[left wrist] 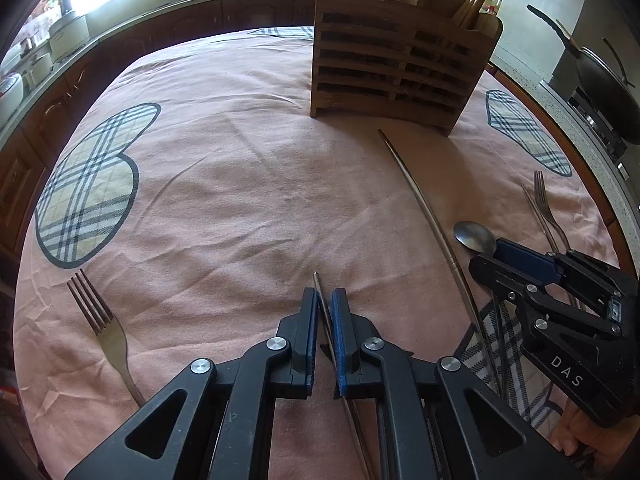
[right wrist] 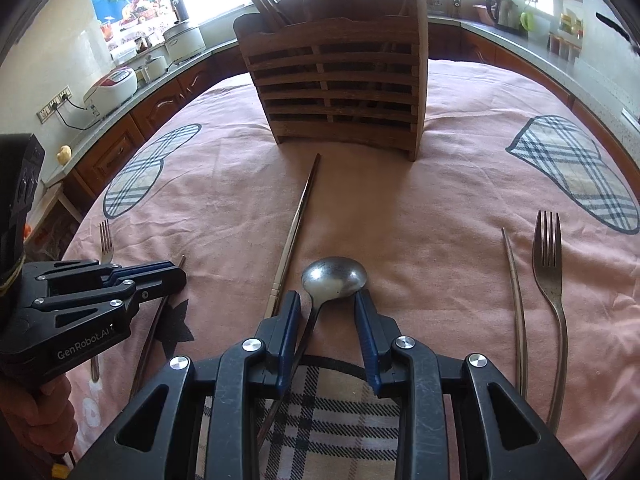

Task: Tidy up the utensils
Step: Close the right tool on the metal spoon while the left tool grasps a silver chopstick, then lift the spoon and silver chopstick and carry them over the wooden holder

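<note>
Handle of the spoon is hiding under the right gripper at bottom centre, jaws sitting half-open around its neck — contact's hard to tell. Left gripper is clamping a thin chopstick. Everything's lying on a pink-clothed counter — wooden holder standing at top centre.
</note>
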{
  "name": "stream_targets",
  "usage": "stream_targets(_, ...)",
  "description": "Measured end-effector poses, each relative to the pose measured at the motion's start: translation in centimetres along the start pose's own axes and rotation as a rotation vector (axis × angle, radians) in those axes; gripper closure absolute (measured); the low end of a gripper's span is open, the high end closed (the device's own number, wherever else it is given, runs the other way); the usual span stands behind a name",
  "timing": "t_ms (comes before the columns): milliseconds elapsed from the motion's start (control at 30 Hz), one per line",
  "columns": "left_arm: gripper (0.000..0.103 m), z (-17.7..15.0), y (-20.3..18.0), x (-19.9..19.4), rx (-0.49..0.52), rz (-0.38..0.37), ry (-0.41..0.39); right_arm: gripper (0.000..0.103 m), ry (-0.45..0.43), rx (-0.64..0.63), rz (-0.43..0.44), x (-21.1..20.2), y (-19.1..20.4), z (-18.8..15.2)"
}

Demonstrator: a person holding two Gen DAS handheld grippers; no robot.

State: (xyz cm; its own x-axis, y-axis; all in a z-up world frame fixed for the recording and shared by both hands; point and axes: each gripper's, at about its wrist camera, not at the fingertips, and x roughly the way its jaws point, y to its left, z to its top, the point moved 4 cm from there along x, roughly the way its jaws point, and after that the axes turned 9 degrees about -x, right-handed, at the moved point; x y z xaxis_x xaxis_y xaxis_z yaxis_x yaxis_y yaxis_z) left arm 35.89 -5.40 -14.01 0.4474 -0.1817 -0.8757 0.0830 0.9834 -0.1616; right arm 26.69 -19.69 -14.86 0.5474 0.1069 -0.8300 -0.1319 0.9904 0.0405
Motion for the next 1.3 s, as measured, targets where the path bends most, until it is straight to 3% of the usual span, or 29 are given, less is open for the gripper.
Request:
stream_targets(67, 0.097, -0.1, 0.3, -0.1, -0.005, -0.018, 0.005, 0.081, 0.001, -0.023, -0.013, -0.1, 0.1, -0.1)
stream_targets(167, 0.096, 0.0, 1.0, -0.4, -0.039, -0.035, 0.02, 0.098, 0.003, -0.006, -0.006, -0.3, -0.7, -0.3)
stream_targets(433, 0.09, 0.4, 0.3, 0.0, -0.022, -0.002, 0.003, 0.096, 0.002, 0.093, 0.082, -0.3, -1.9, -0.5)
stream_targets(533, 0.098, 0.3, -0.2, 0.1, 0.012, 0.025, -0.017, 0.098, -0.002, 0.116, 0.105, -0.3, -2.2, -0.5)
stream_targets(700, 0.1, 0.0, 0.6, -0.6, -0.027, -0.003, -0.01, 0.098, -0.035, 0.136, 0.128, -1.6, -2.1, -0.9)
stream_targets(967, 0.101, -0.1, 1.5, -6.2, -0.081, -0.077, -0.087, 0.098, -0.112, 0.136, 0.135, -4.8, -2.0, -0.4)
stream_targets(1300, 0.101, -1.5, 1.5, -14.4, -0.073, -0.143, -0.215, 0.1, -0.194, 0.129, 0.129, -8.4, -1.7, 0.2)
